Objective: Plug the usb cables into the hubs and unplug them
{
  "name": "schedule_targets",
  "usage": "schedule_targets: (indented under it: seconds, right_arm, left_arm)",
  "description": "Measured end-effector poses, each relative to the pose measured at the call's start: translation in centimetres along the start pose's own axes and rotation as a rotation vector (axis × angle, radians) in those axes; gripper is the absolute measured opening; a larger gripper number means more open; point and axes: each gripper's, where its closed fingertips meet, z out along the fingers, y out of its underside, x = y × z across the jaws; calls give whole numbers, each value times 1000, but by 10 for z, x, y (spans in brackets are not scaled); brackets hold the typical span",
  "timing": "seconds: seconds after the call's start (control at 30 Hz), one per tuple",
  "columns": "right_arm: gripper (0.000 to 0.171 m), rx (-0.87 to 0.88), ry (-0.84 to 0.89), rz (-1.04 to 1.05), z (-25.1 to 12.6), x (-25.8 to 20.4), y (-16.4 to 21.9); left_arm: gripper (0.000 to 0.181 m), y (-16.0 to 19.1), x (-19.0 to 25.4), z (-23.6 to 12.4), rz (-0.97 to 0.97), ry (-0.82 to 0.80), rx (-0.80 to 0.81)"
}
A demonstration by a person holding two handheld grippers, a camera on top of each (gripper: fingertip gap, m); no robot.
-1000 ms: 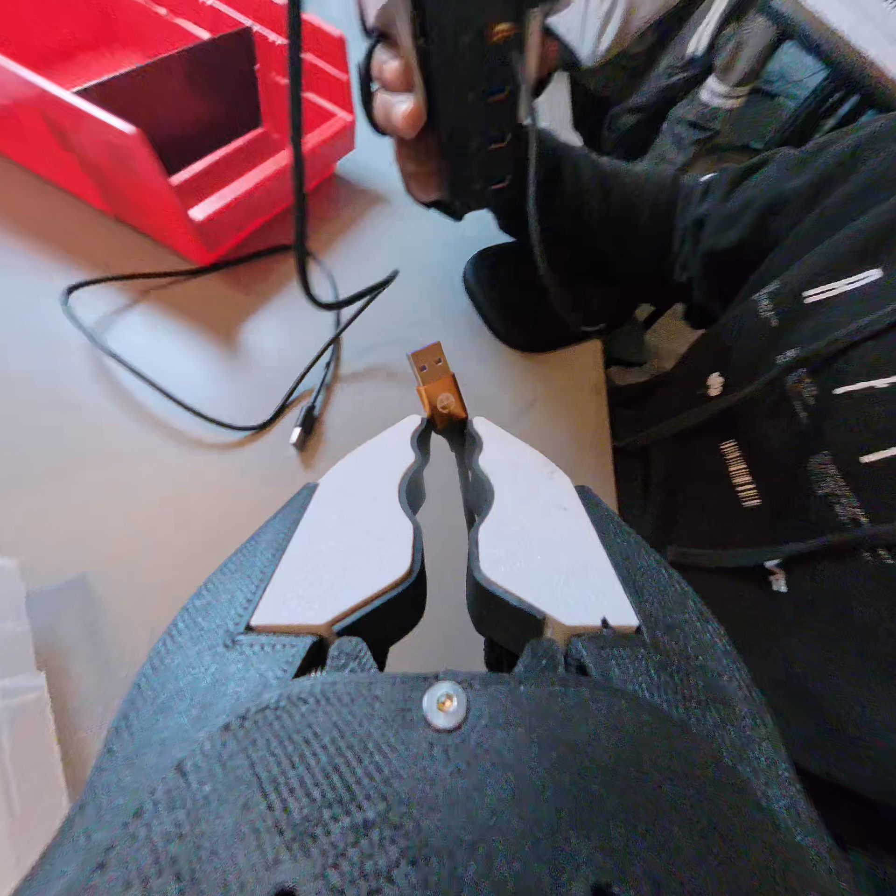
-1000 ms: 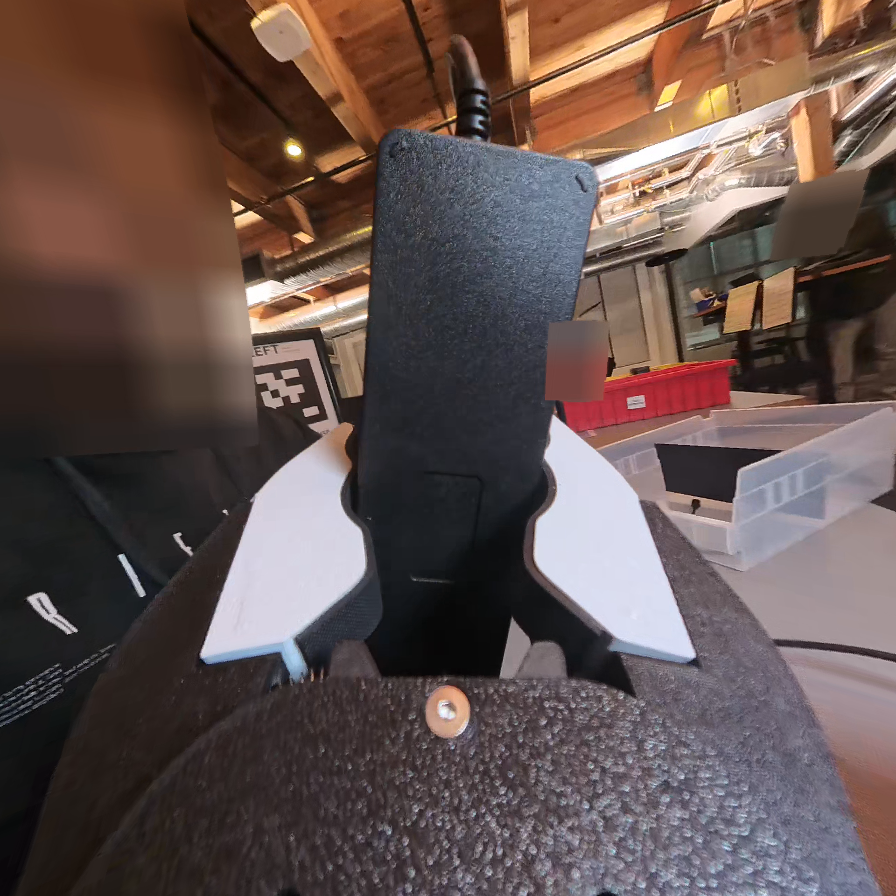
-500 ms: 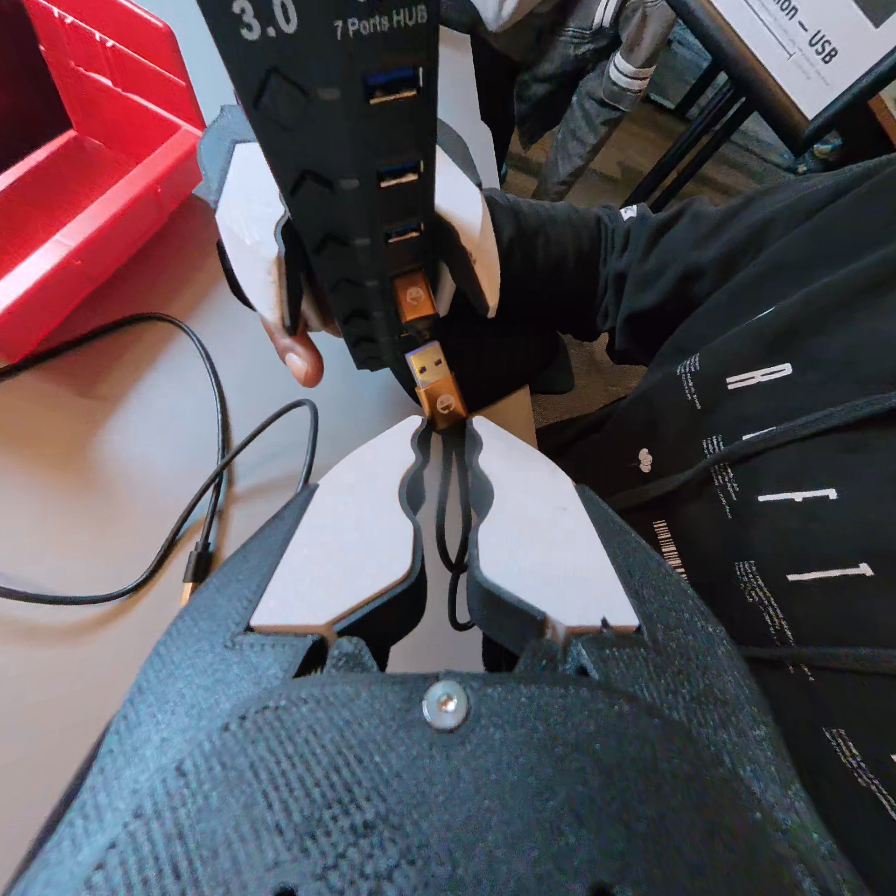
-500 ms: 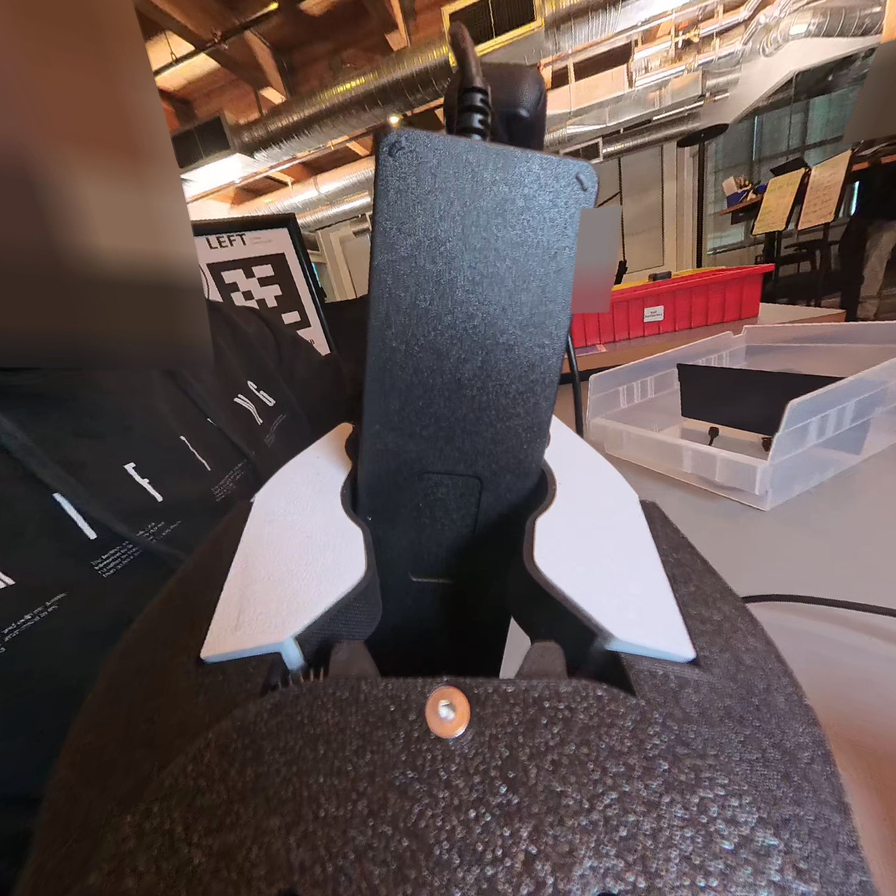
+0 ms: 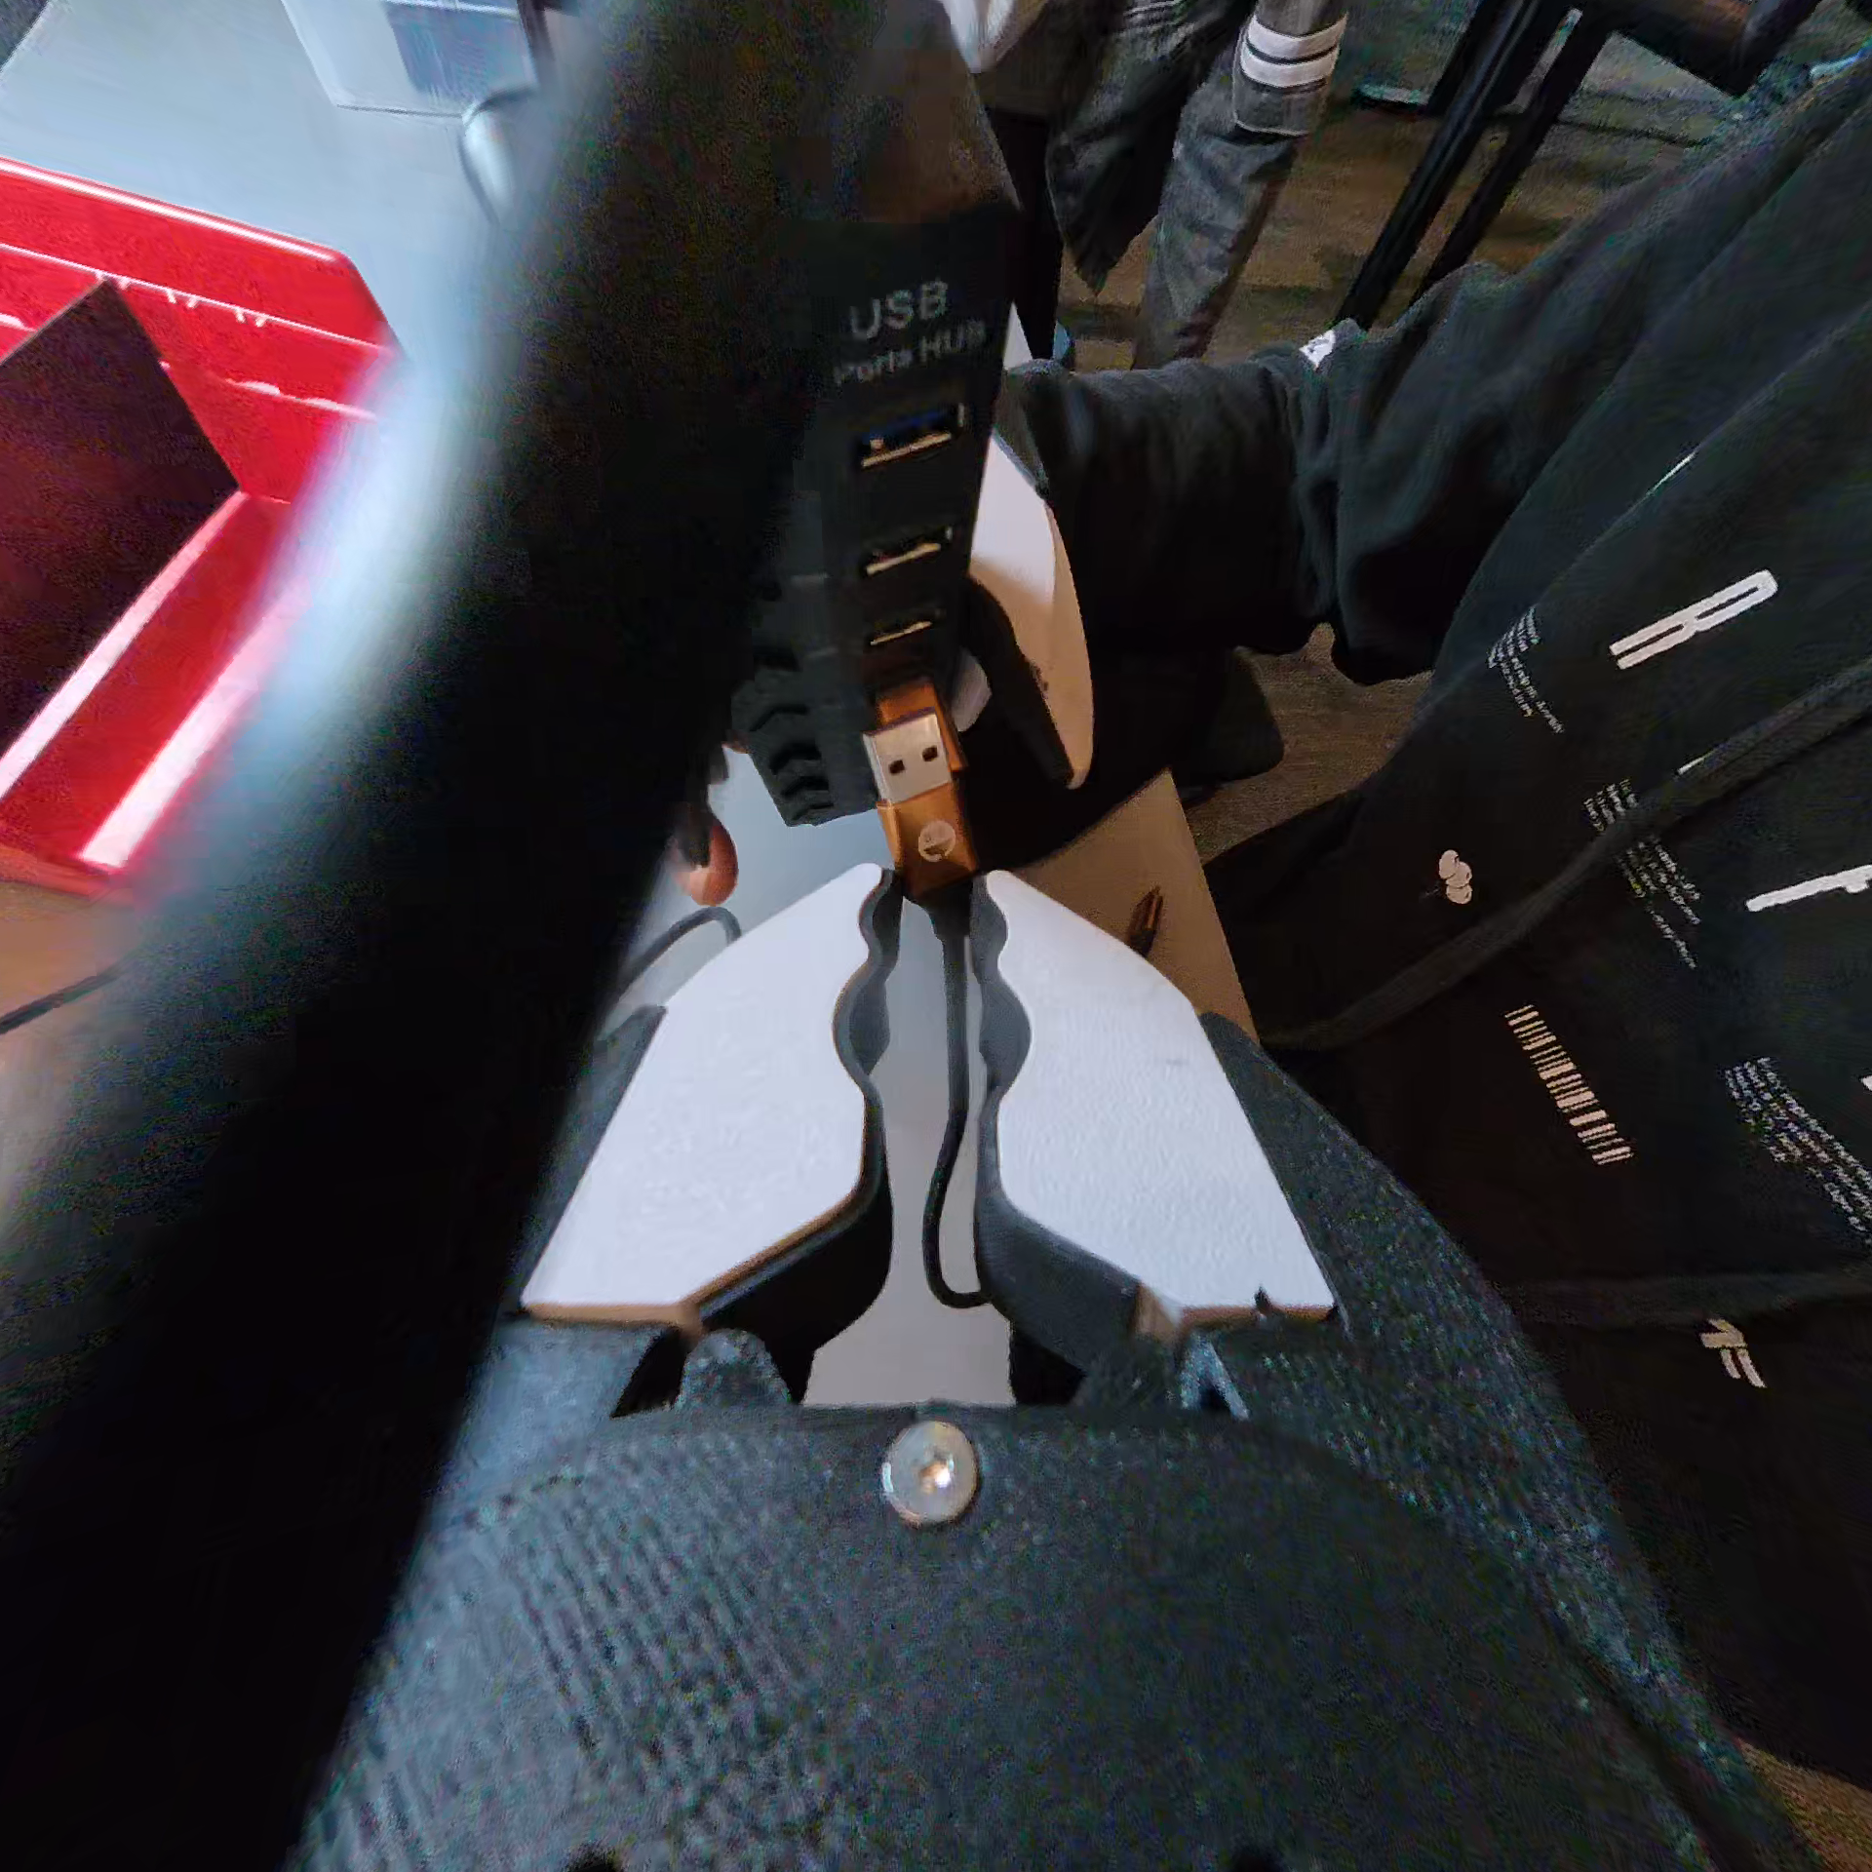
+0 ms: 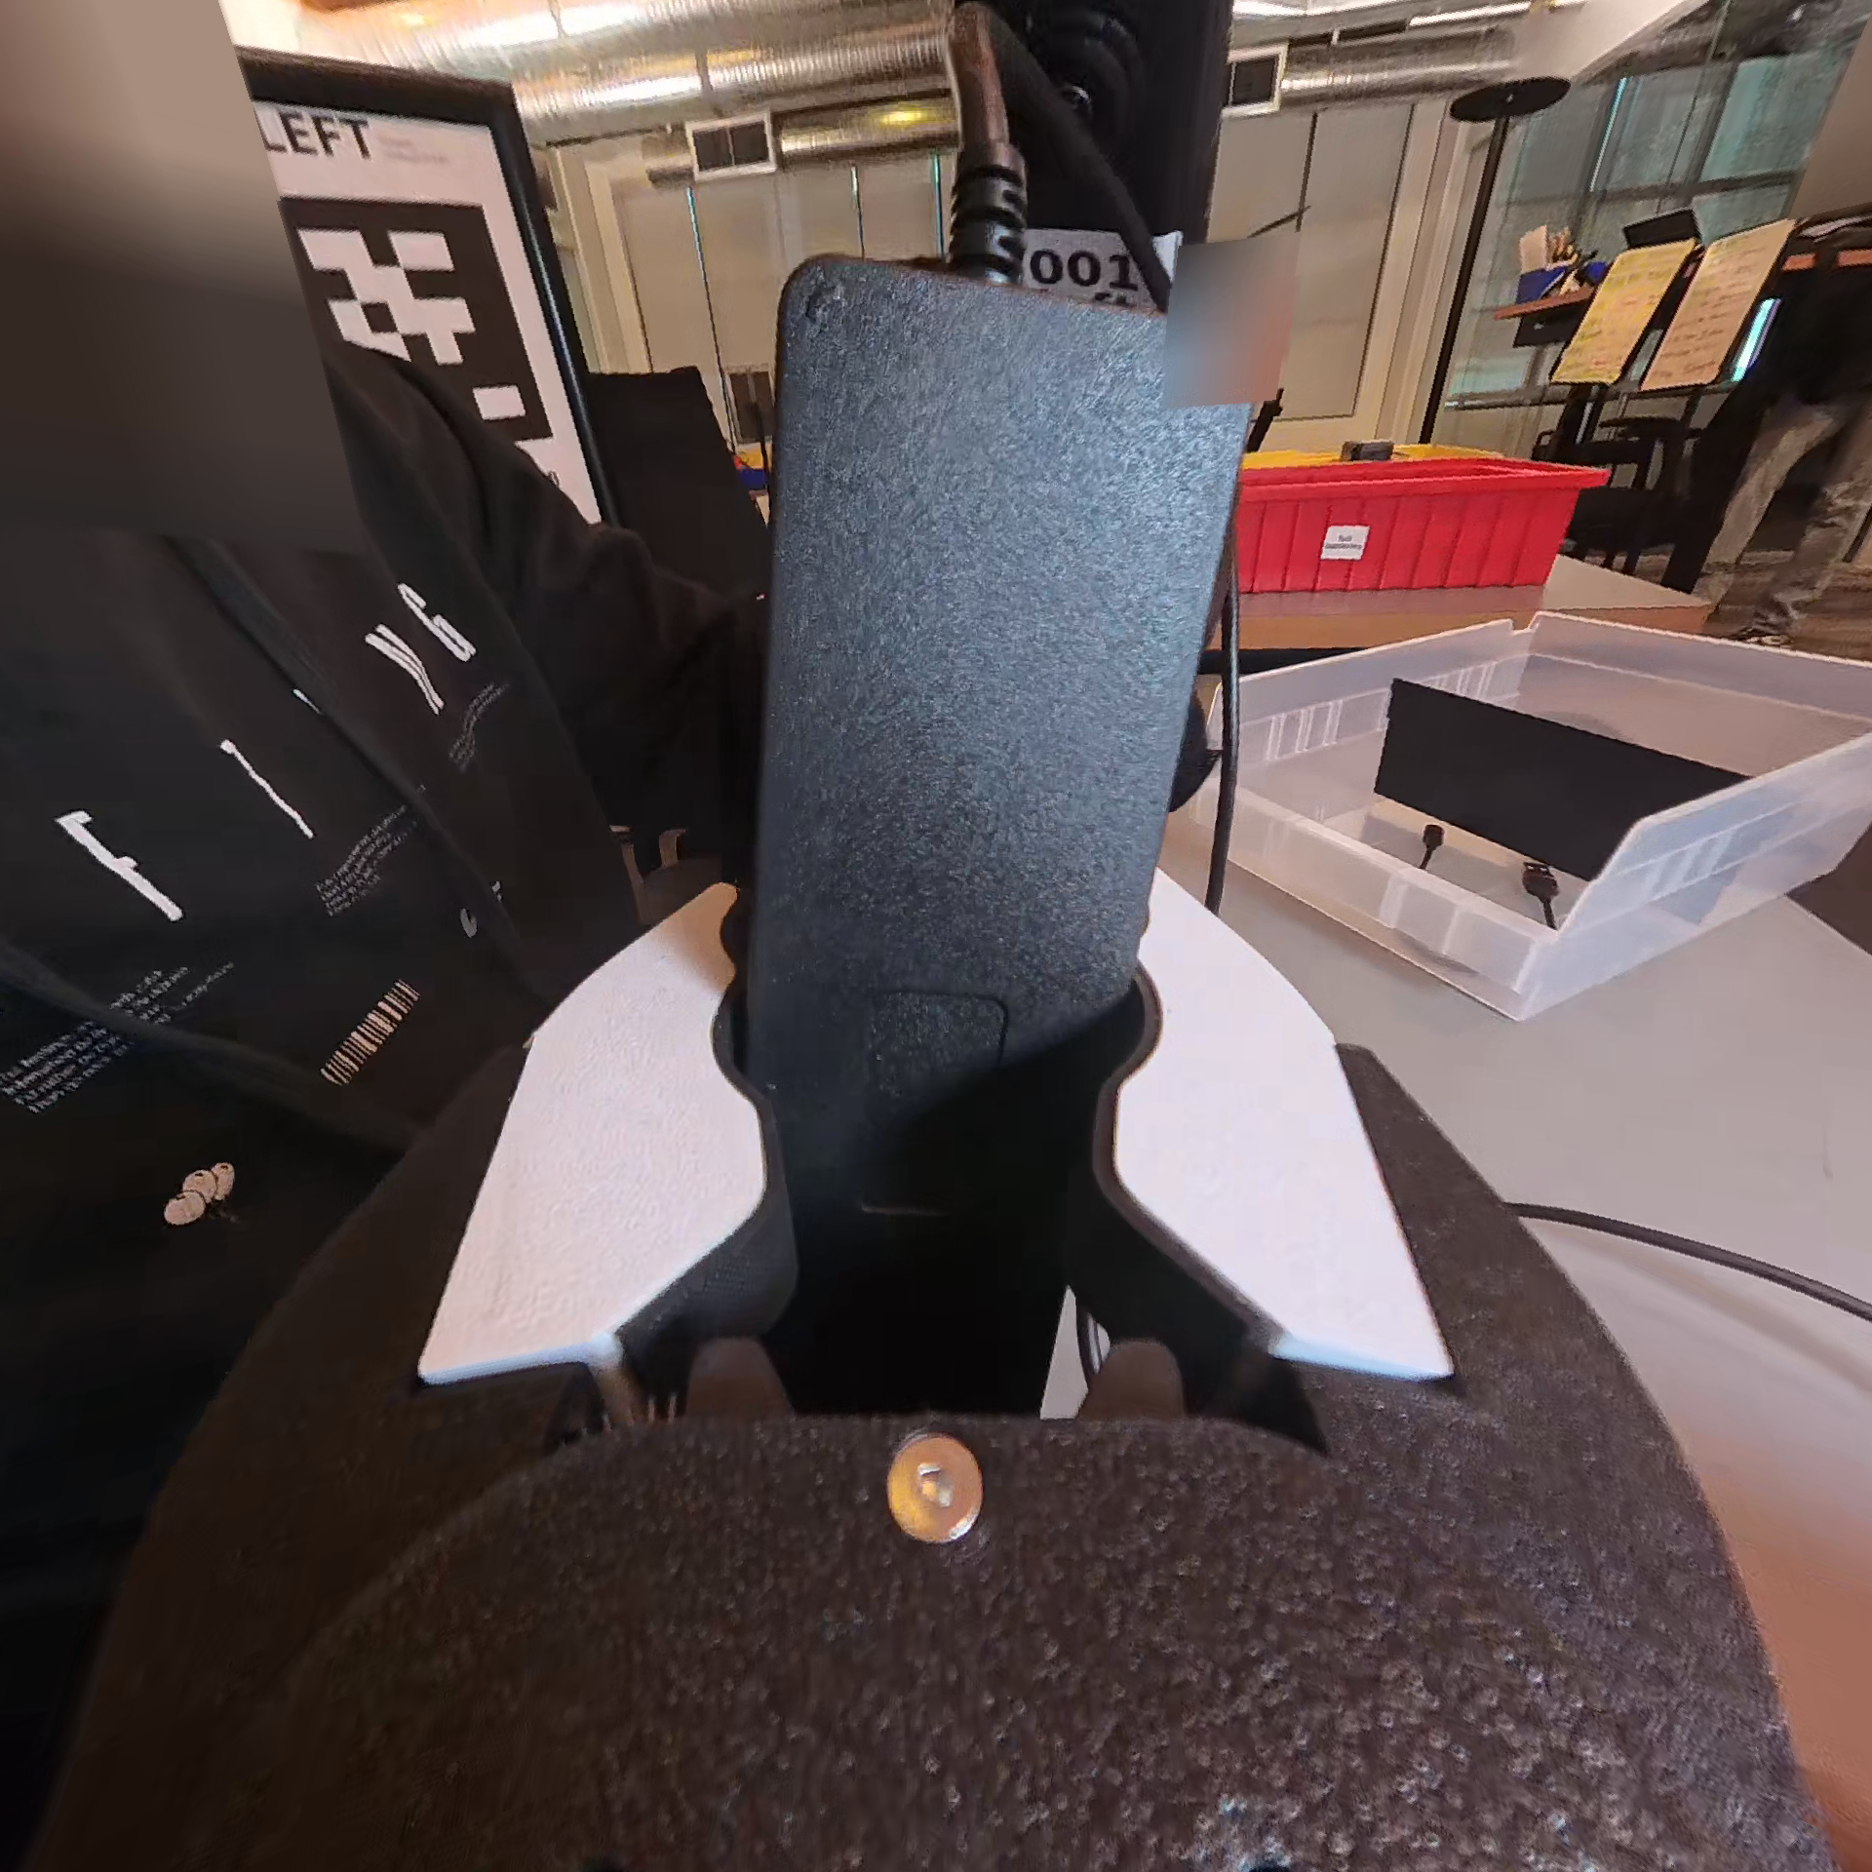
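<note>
Blurred black shape (image 5: 385,912) blocks left side; copper plug (image 5: 917,785) tip just short of hub (image 5: 891,567).

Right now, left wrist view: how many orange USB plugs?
2. One orange plug is pinched by the left gripper, metal end bare. The other orange plug sits in the hub just beyond. The dark blur may hide more.
</note>
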Motion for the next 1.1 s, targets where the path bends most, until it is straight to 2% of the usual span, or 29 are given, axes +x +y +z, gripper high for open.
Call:
schedule_targets:
  seconds: [0.53, 0.7, 0.8, 0.93, 1.03, 1.1]
  right_arm:
    - [66, 55, -51, 39, 0, -6, -6]
    - [66, 118, -69, 75, -8, -4, -14]
    - [66, 182, -64, 88, -17, -1, -24]
    - [66, 272, -42, 107, -34, 7, -36]
    - [65, 327, -3, 116, -44, 15, -42]
    - [65, 347, 24, 118, -49, 20, -44]
  left_arm:
    - [12, -11, 3, -1, -38, 0, 3]
    - [13, -17, 7, -21, -25, -14, 62]
    - [13, -26, 17, -42, 49, -14, 132]
    - [13, -48, 2, -82, 128, -212, 279]
    - [13, -68, -17, -133, 118, -410, 419]
    - [13, -71, -27, -167, 140, -591, 456]
